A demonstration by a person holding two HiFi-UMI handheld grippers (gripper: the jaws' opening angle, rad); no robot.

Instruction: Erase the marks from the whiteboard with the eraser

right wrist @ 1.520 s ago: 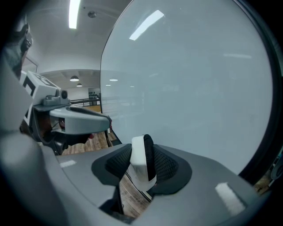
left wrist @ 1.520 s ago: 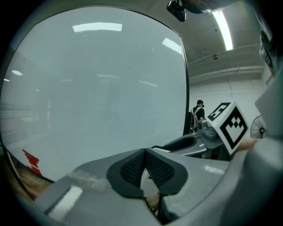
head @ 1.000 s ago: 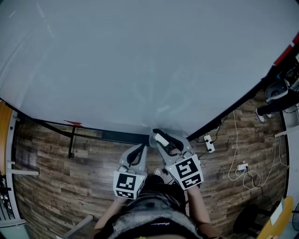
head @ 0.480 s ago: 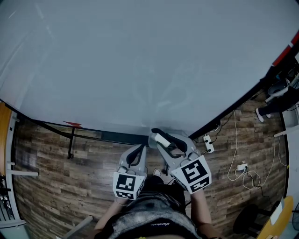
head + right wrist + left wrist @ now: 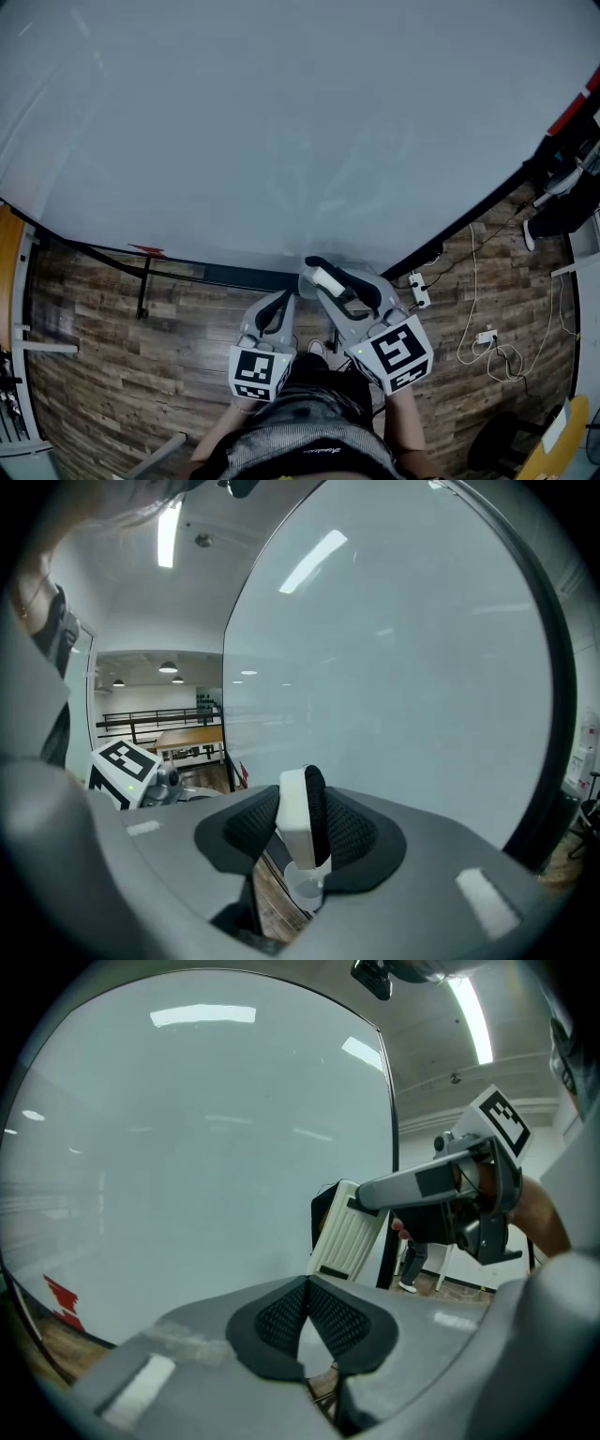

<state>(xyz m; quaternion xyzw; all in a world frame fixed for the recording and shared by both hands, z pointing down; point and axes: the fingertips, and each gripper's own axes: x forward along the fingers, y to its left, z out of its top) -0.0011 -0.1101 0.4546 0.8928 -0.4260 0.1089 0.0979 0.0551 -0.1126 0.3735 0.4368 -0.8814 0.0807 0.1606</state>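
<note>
Both right hand-held gripper (image 5: pixel 300 832) pads (image 5: pixel 249 827) half-apart, tight on eraser (image 5: pixel 292 812).

Left gripper (image 5: pixel 278 300): low centre of the head view, pointing toward 12 o'clock; jaws pressed together, nothing between them.
Right gripper (image 5: pixel 323 274): just beside the left one at its 3 o'clock, tips reaching further toward 12; jaws clamped on the eraser (image 5: pixel 298 822).
Forearms (image 5: pixel 405 433): enter from 6 o'clock, one behind each gripper.
</note>
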